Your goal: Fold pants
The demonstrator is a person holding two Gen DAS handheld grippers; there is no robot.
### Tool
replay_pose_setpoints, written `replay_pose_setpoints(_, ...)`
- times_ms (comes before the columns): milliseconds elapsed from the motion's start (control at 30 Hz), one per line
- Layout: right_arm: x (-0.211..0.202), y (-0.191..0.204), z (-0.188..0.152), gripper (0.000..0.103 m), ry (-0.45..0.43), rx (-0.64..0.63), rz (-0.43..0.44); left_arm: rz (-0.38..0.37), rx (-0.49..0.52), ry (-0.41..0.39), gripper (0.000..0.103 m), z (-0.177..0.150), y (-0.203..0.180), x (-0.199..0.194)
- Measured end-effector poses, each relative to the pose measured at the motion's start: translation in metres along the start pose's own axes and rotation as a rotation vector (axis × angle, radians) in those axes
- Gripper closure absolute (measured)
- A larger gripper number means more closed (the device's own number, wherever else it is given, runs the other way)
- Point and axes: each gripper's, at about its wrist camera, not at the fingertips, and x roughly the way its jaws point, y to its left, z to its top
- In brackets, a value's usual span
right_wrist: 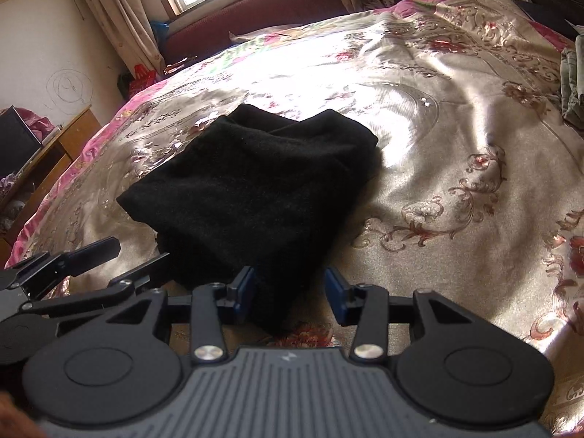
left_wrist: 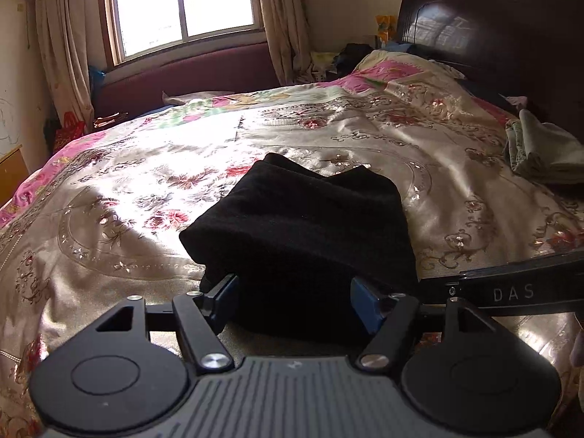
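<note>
1. We see our left gripper [left_wrist: 295, 301] with its jaws spread wide; the near edge of the black pants [left_wrist: 303, 219] lies in the gap, and neither blue pad [left_wrist: 365, 304] presses on the cloth.
2. Our right gripper [right_wrist: 290, 290] stands at a middling gap, its blue pads [right_wrist: 246, 288] apart. A dark corner of the pants [right_wrist: 248, 186] hangs between them, closer to the left pad; we cannot tell if it touches that pad.
3. In the right wrist view, the left gripper's fingers [right_wrist: 93, 250] show just left of the pants' near edge, parted.
4. In the left wrist view, a black bar [left_wrist: 511, 288] of the other tool crosses in from the right edge, just beside the pants.
5. The pants rest as a folded, slightly lumpy bundle on the near middle of the floral bedspread [left_wrist: 109, 189], with 2 rounded humps at the far end.
6. Farther out, a grey-green folded cloth [left_wrist: 544, 153] lies well apart at the bed's right side, near the dark headboard [left_wrist: 492, 33].
7. Beyond the bed we see a maroon bench [left_wrist: 189, 73] under a bright window [left_wrist: 182, 0] with curtains.
</note>
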Motion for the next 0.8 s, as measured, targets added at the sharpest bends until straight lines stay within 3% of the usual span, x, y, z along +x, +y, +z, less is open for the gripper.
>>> replay_pose_setpoints(400,-0.0011,0.0060,-0.0077,0.058,0.017,-0.007,-0.006,0.023,-0.010,-0.012,0.013,-0.0053,0.0020,-0.0056)
replay_pose_setpoints(800,0.0016,0.0085,-0.0099,0.058,0.038,-0.009,-0.019,0.029,-0.023,-0.008,0.012,-0.0092,0.0028,-0.0031)
